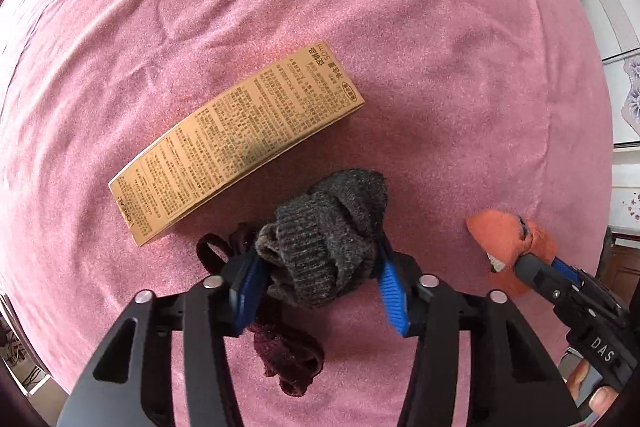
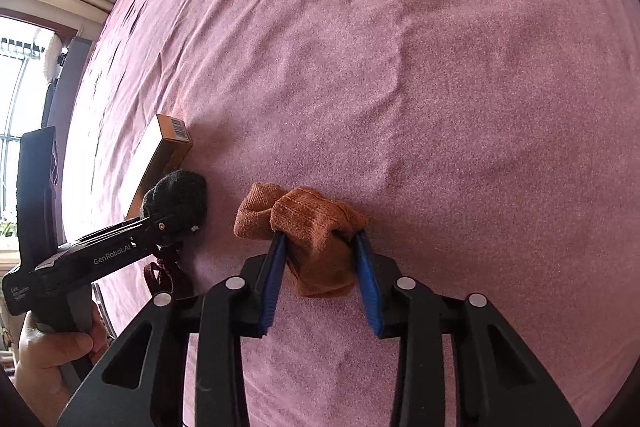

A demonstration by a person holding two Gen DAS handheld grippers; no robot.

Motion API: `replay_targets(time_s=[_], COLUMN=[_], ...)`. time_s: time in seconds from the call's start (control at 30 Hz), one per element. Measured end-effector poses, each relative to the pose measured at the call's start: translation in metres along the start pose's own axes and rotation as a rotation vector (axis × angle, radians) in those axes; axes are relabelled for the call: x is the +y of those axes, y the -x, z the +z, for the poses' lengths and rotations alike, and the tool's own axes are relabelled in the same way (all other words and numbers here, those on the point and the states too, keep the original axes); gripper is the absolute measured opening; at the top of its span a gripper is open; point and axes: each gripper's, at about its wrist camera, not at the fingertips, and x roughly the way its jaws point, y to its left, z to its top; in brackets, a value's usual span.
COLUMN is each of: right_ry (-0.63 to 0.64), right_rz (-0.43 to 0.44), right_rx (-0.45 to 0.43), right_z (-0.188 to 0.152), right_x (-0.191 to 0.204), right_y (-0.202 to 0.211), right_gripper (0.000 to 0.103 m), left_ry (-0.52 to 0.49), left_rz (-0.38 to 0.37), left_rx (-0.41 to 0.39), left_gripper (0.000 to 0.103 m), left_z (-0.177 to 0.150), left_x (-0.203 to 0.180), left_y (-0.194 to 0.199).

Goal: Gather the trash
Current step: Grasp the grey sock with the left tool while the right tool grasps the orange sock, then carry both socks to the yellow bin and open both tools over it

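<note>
Blue-padded fingers (image 1: 250, 291) of the left tool (image 1: 320, 287) are closing on a gray sock (image 1: 332, 235) in the left wrist view, the bundle wedged between both pads, whether lifted off the pink bed (image 1: 440, 47) or resting on it unclear. A maroon sock (image 1: 286, 359) is lying loose under the tool, touching the gray one. Just beyond, a tan box (image 1: 236, 143) is resting flat on the bed, printed with dense small text too fine to read; "L'OREAL" along one edge and "50ml" at the far end are legible. At far right the right tool (image 1: 520, 263), marked "DAS", is pinching an orange sock (image 1: 508, 239).

Moving to the right wrist view, the right tool (image 2: 320, 259) is gripping the orange sock (image 2: 312, 227) between narrowed blue pads, most of it bunching out ahead of them. To the left, the left tool (image 2: 172, 223), lettered "GenRobot.AI", is holding the gray sock (image 2: 180, 191), with the box (image 2: 168, 155) showing a barcode on its end beside it and the maroon sock (image 2: 160, 271) below.

Judging by this, collection is at an early stage: two items are gripped, nothing is seen deposited, no bin is in view, and the box and maroon sock are waiting.
</note>
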Motion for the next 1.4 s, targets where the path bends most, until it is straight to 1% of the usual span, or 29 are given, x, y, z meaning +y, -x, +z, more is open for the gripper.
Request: replay_targets(time_s=[0.03, 0.1, 0.17, 0.33, 0.4, 0.5, 0.6, 0.7, 0.8, 0.97, 1.0, 1.17, 1.4], right_ry=[0.006, 0.017, 0.027, 0.024, 0.014, -0.008, -0.028, -0.049, -0.081, -0.135, -0.149, -0.223, -0.338], right_rz=[-0.001, -0.002, -0.007, -0.001, 0.002, 0.007, 0.006, 0.0, -0.002, -0.016, -0.018, -0.033, -0.062], right_rx=[-0.009, -0.021, -0.034, -0.07, -0.085, -0.104, -0.122, -0.143, -0.169, -0.205, -0.21, -0.248, -0.299], right_z=[-0.001, -0.004, -0.008, -0.024, -0.034, -0.052, -0.073, -0.096, -0.12, -0.162, -0.17, -0.213, -0.266], right_x=[0.001, 0.003, 0.005, 0.007, 0.005, 0.001, -0.005, -0.013, -0.024, -0.048, -0.054, -0.09, -0.149], right_y=[0.002, 0.005, 0.011, 0.034, 0.046, 0.064, 0.083, 0.103, 0.124, 0.153, 0.158, 0.187, 0.226], right_gripper=[0.028, 0.023, 0.022, 0.022, 0.022, 0.022, 0.022, 0.022, 0.022, 0.022, 0.022, 0.022, 0.022], left_ry=[0.01, 0.031, 0.038, 0.002, -0.011, -0.029, -0.067, -0.117, -0.155, -0.228, -0.242, -0.333, -0.452], left_rz=[-0.016, -0.037, -0.065, -0.117, -0.14, -0.187, -0.206, -0.217, -0.228, -0.25, -0.252, -0.268, -0.293], left_rx=[-0.006, -0.015, -0.029, -0.083, -0.093, -0.091, -0.088, -0.075, -0.06, -0.038, -0.034, -0.013, 0.026], left_gripper=[0.041, 0.039, 0.038, 0.038, 0.038, 0.038, 0.038, 0.038, 0.038, 0.038, 0.038, 0.038, 0.038], left_z=[-0.002, -0.007, -0.013, -0.028, -0.039, -0.052, -0.068, -0.093, -0.111, -0.159, -0.164, -0.203, -0.243], left_x=[0.003, 0.009, 0.011, 0.008, 0.002, -0.008, -0.023, -0.048, -0.076, -0.119, -0.127, -0.175, -0.247], left_y=[0.002, 0.008, 0.016, 0.047, 0.058, 0.072, 0.083, 0.088, 0.093, 0.097, 0.096, 0.095, 0.085])
